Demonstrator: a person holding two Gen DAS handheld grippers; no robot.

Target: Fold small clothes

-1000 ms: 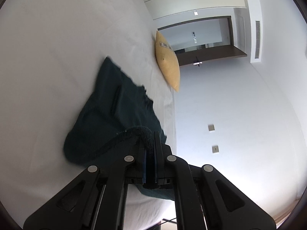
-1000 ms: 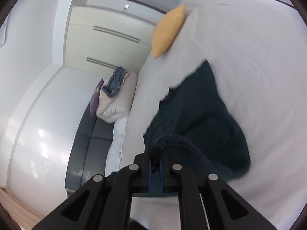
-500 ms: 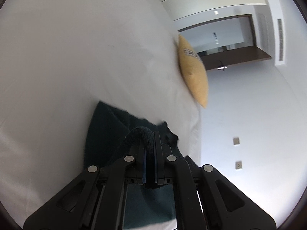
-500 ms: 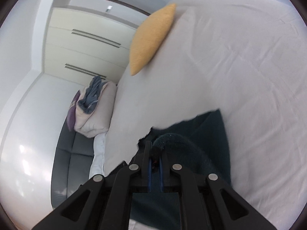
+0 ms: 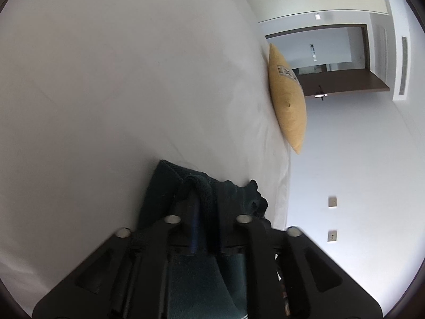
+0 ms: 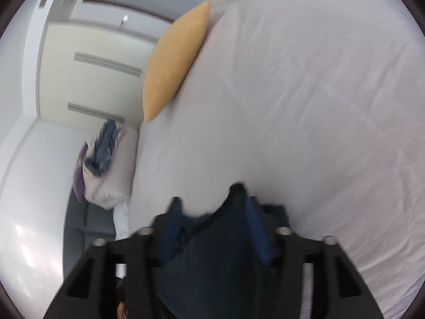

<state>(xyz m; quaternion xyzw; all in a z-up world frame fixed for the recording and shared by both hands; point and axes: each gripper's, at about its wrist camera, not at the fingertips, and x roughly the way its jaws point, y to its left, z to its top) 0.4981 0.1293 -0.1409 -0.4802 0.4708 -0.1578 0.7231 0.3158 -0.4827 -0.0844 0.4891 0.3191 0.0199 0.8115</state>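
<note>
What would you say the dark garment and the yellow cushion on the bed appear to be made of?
The dark garment looks like a soft teal-black knit, perhaps cotton jersey: matte, with a ribbed band pinched in the left claw. The yellow cushion looks like coarse woven fabric, matte with a fine grain and a central tuft; the fibre cannot be told.

Ahead of both grippers the white bed sheet (image 6: 305, 106) lies broad and bare — open passage. Only the yellow cushion (image 6: 174, 61) stands at its far edge, and the dark garment (image 5: 159, 186) bunches close in front.
</note>
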